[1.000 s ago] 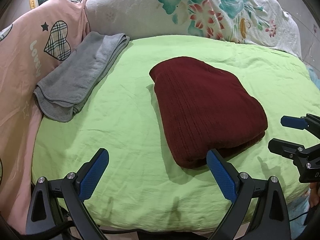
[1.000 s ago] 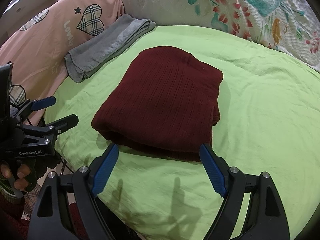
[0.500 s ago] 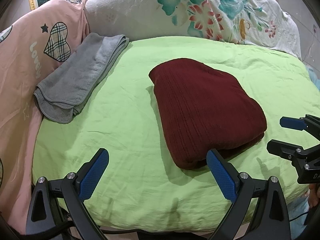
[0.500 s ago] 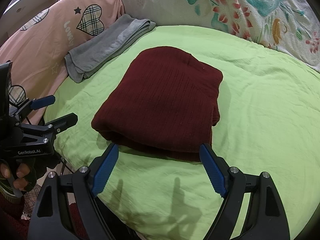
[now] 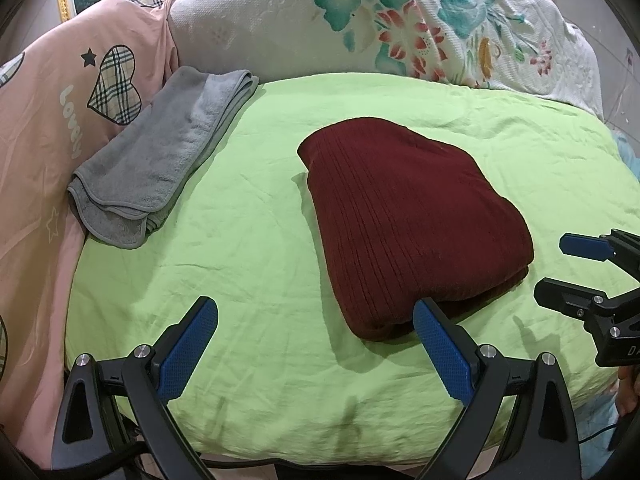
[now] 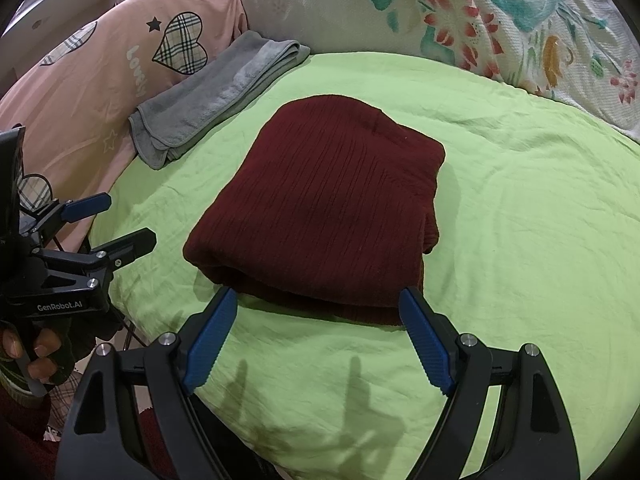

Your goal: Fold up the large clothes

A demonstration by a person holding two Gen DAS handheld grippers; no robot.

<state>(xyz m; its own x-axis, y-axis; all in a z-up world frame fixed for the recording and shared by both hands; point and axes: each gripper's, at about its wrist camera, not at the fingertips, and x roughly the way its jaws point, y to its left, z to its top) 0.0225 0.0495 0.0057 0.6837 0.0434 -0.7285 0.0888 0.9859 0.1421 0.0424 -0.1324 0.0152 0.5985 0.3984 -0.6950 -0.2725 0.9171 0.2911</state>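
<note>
Left wrist view: the left tool point(image 5: 316, 332) is hovering wide and empty, with the folded maroon sweater point(image 5: 404, 220) lying mid-bed on the green sheet point(image 5: 248, 248). Right tool point(image 6: 316, 328) is gaping wide too, just short of the sweater's near edge. Bare sheet is surrounding it; a grey towel point(image 5: 160, 160) is lying well apart at the bed's left edge.

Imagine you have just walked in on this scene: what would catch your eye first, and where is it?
The dark red folded sweater stands out most, lying in the middle of the bright green sheet. Next comes the folded grey towel at the sheet's far left edge, against the pink bedding. Both claws, left and right, are open and empty at the near edge.
</note>
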